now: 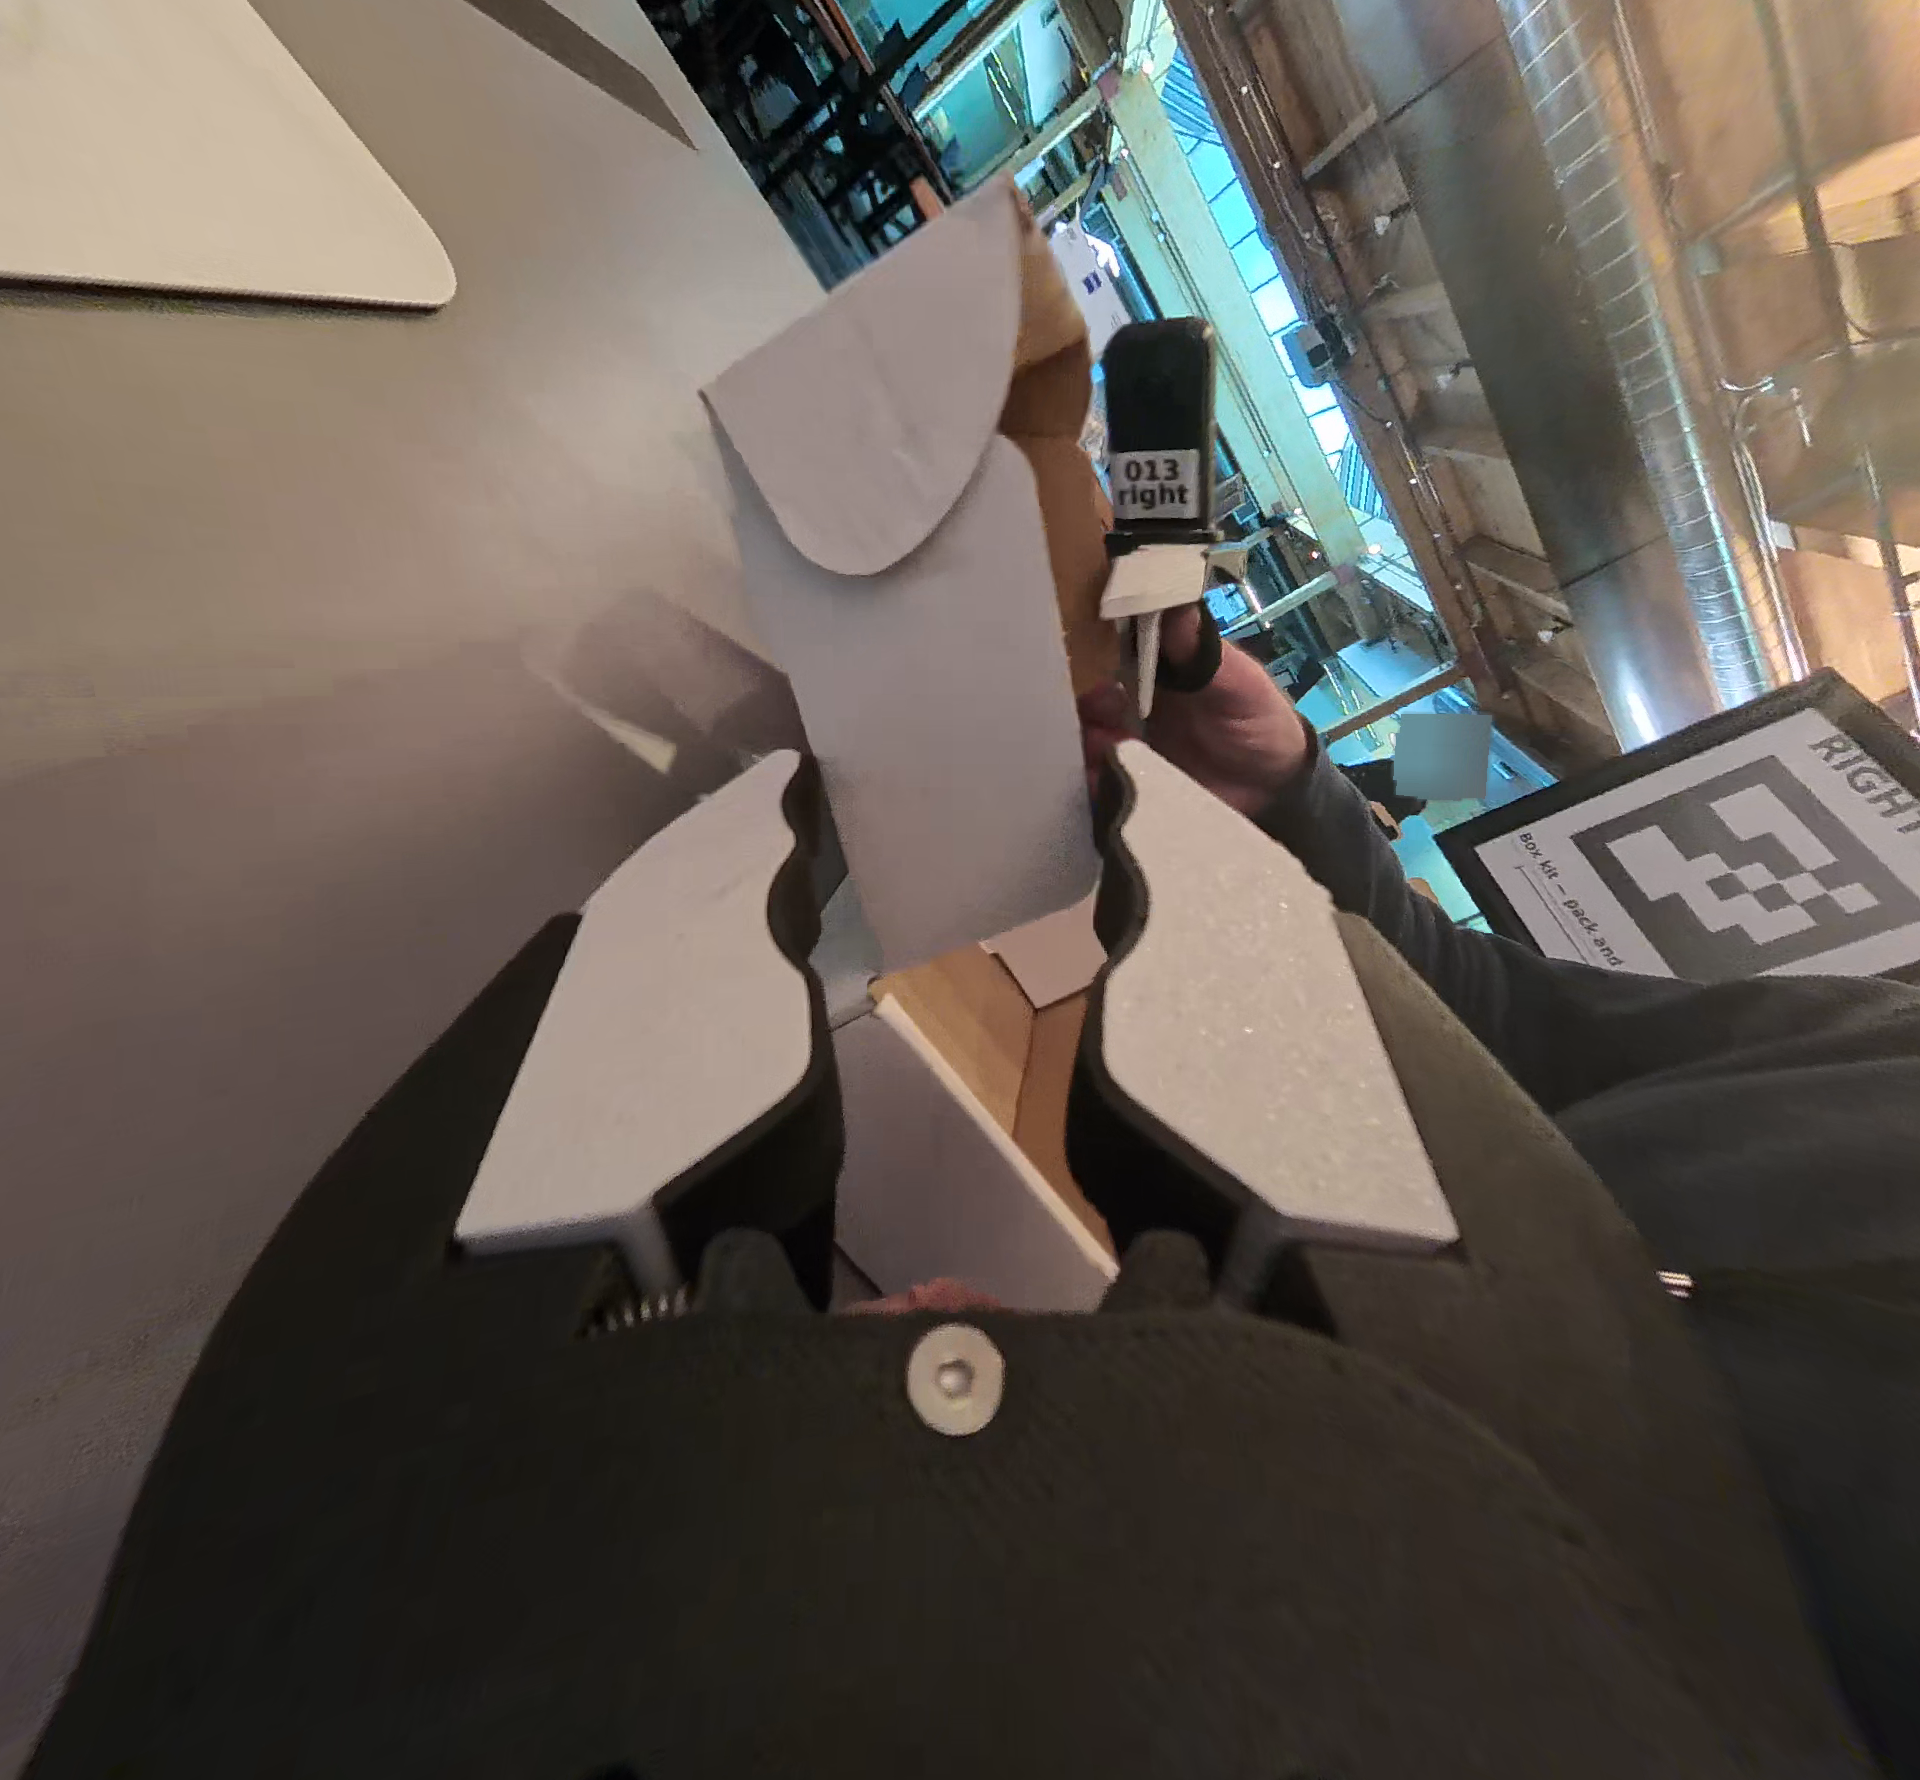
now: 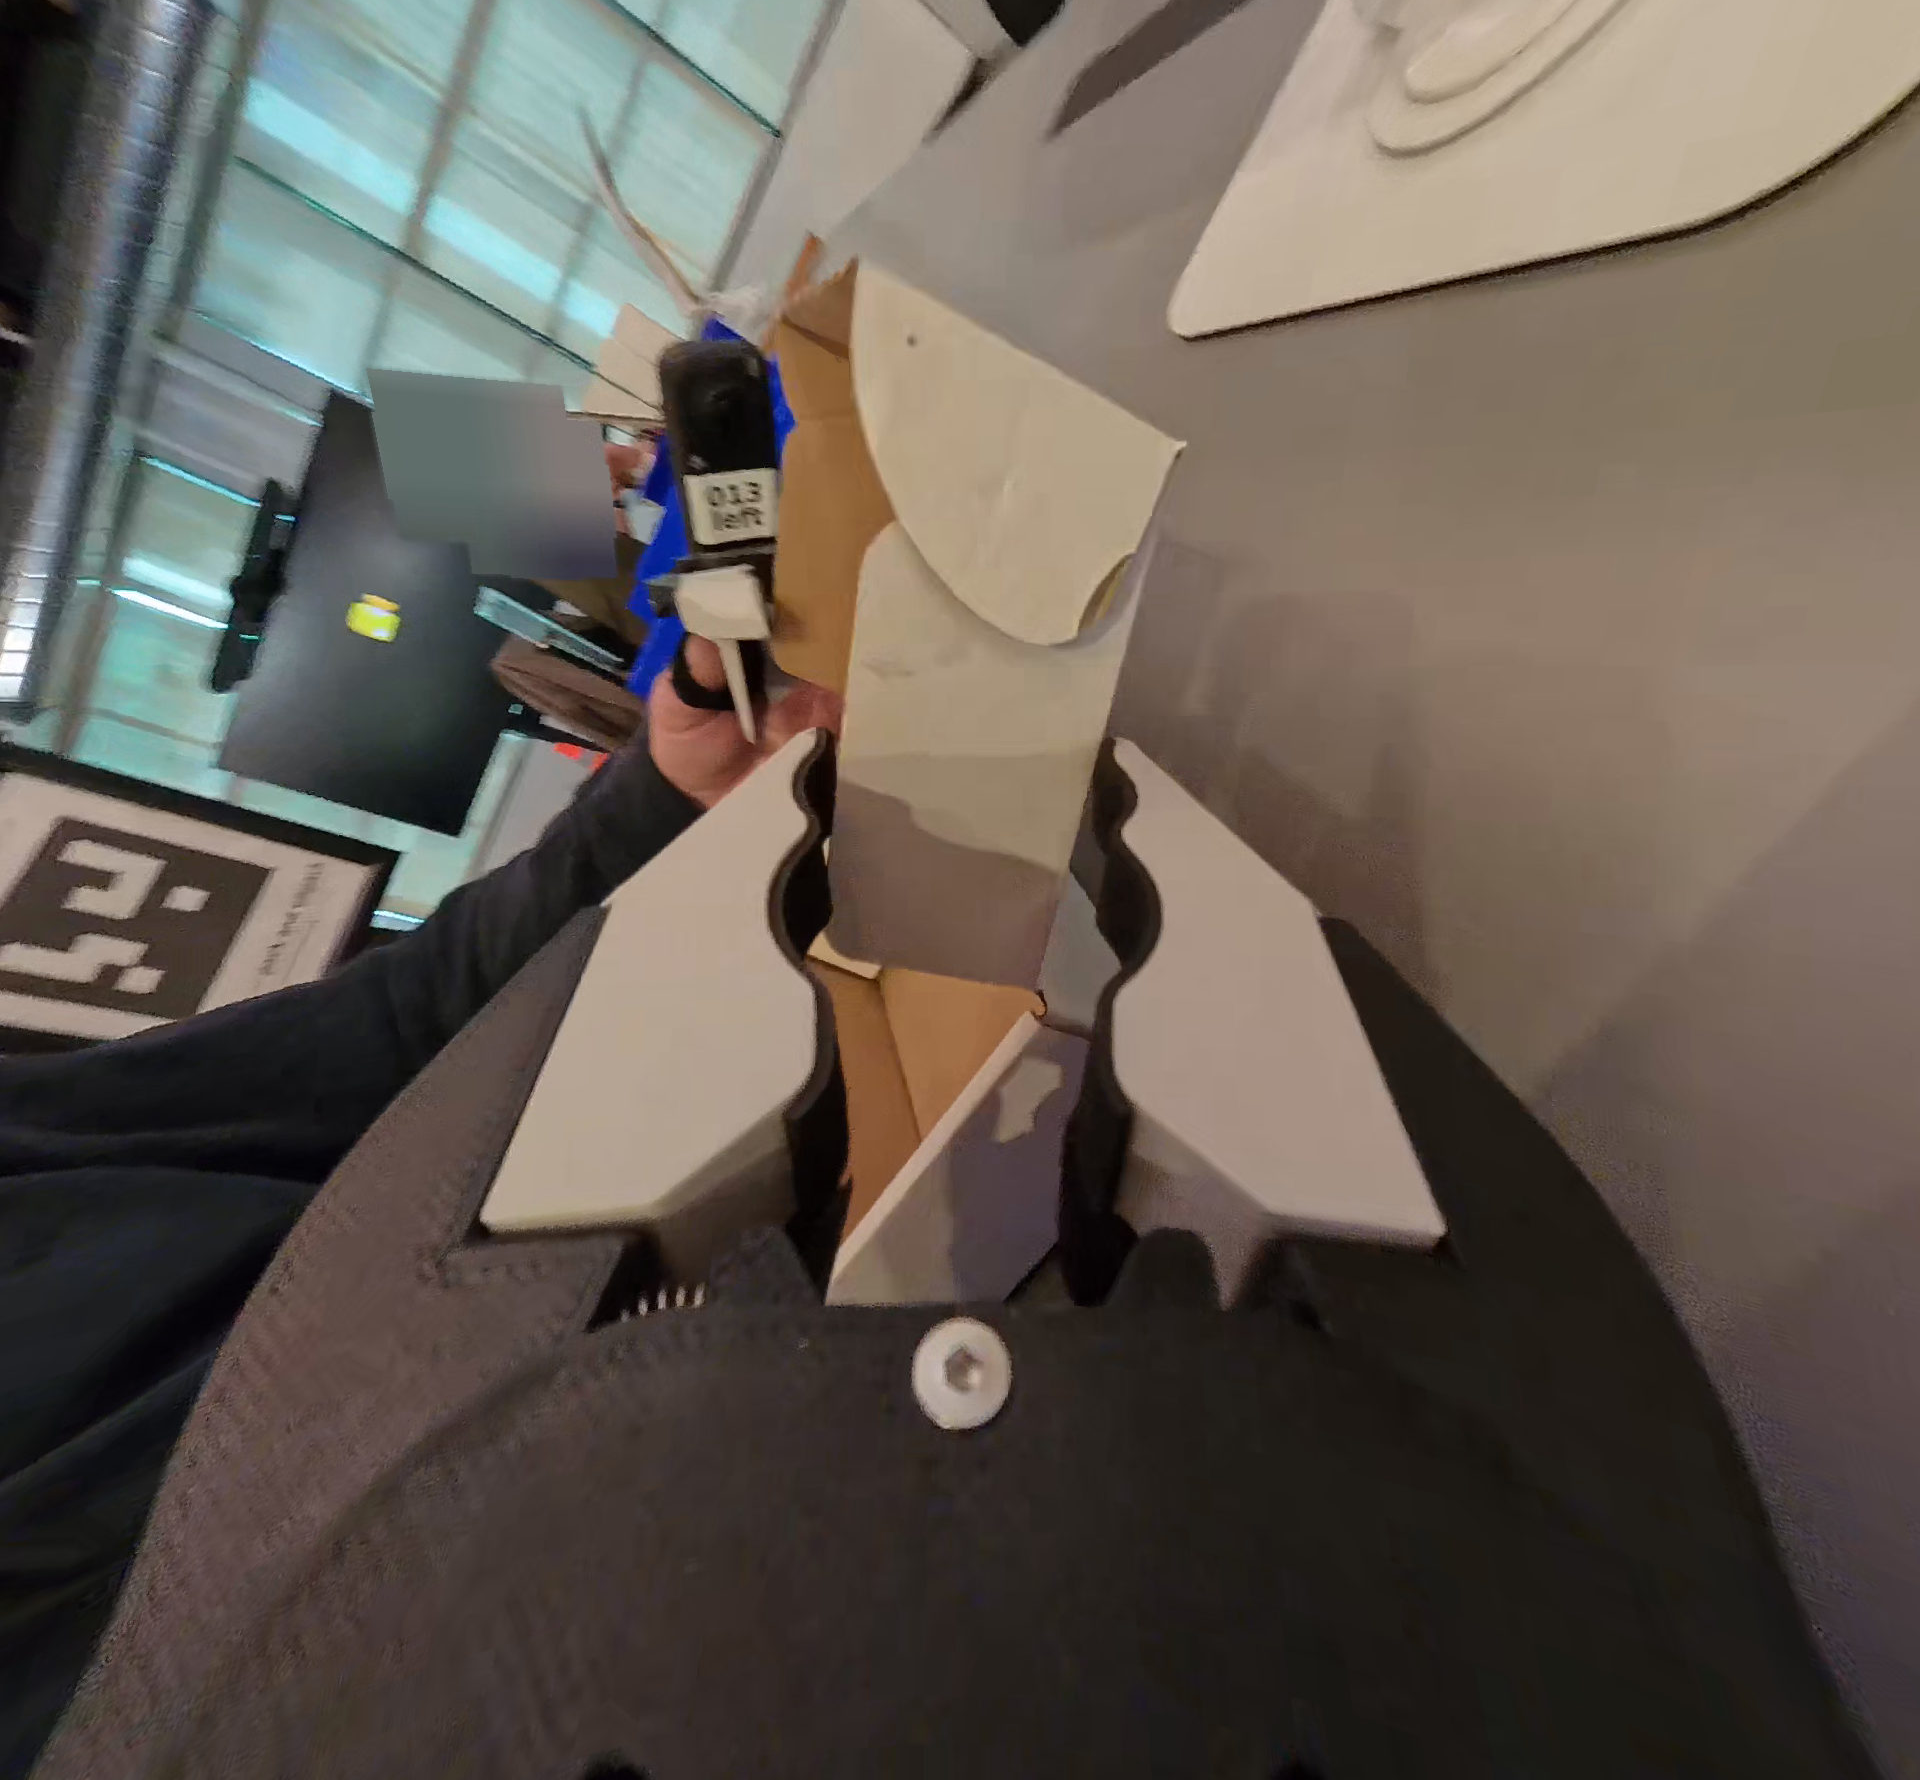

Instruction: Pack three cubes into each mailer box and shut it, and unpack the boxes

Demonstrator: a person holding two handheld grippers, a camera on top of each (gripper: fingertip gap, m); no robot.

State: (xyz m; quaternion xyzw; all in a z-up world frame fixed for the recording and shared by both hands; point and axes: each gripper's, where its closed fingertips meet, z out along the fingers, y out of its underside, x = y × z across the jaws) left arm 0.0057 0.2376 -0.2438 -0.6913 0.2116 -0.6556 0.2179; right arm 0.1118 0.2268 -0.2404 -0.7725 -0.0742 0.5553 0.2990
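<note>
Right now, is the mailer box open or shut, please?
Open: the mailer box shows its brown inside below a loose rounded flap. Contents cannot be seen.

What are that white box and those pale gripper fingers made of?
The mailer box looks like cardboard: smooth matte white outside, plain brown inside, with a thin cut edge at the flaps. The left gripper's fingers look like hard plastic, perhaps printed: pale grey and faintly grainy, with a black wavy lining that may be rubber.

The left tongs (image 1: 951, 826) are held with the jaws parted, white card lying between the fingers (image 1: 665, 992). The right tongs (image 2: 961, 821) are likewise held apart around white card. Each is gripped by a dark-sleeved hand (image 1: 1226, 722), facing the other.
</note>
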